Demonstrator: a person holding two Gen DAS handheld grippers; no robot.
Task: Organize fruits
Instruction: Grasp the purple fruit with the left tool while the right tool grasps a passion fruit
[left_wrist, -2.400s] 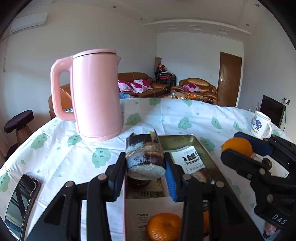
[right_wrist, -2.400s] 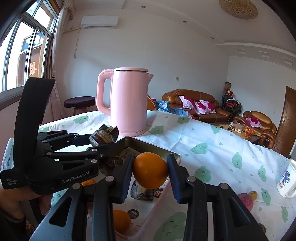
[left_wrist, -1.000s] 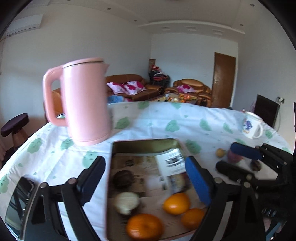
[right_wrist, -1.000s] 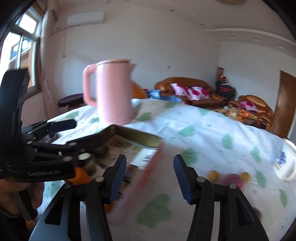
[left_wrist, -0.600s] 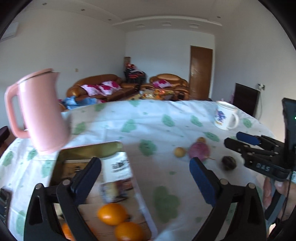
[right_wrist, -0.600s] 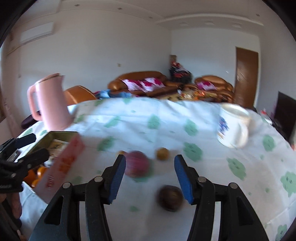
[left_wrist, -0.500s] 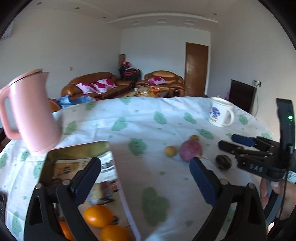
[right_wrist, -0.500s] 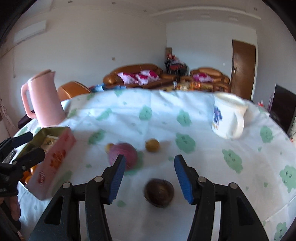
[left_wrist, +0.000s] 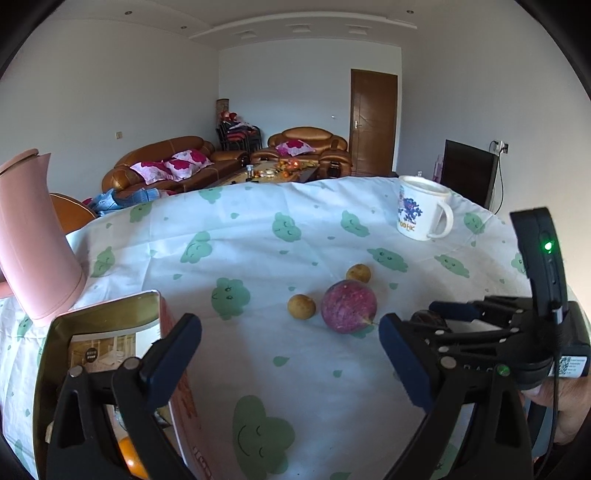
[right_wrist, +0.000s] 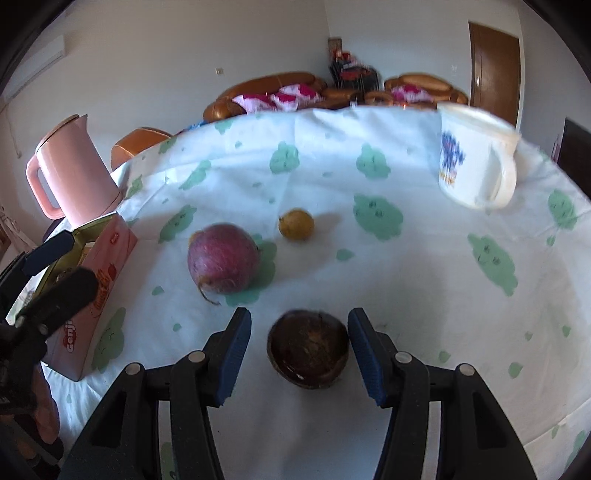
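My right hand-held gripper (right_wrist: 299, 347) apart, dark brown fruit (right_wrist: 308, 349) between fingers, ungripped. Left hand-held gripper (left_wrist: 290, 354) wide, empty. Oranges (left_wrist: 129, 456) boxed in tin (left_wrist: 107, 314); purple fruit (right_wrist: 222, 258), two yellow ones (left_wrist: 301, 305) ahead on bench (right_wrist: 424, 280), left.

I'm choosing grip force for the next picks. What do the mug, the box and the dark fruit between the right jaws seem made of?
Mug: probably glazed ceramic or enamel; glossy white, printed blue design.
Box: likely a tin; brassy inner walls, glossy pink printed outside.
Dark fruit: brown-black rind, faintly shiny, possibly wrinkled; probably a firm shell, though blur leaves it open.
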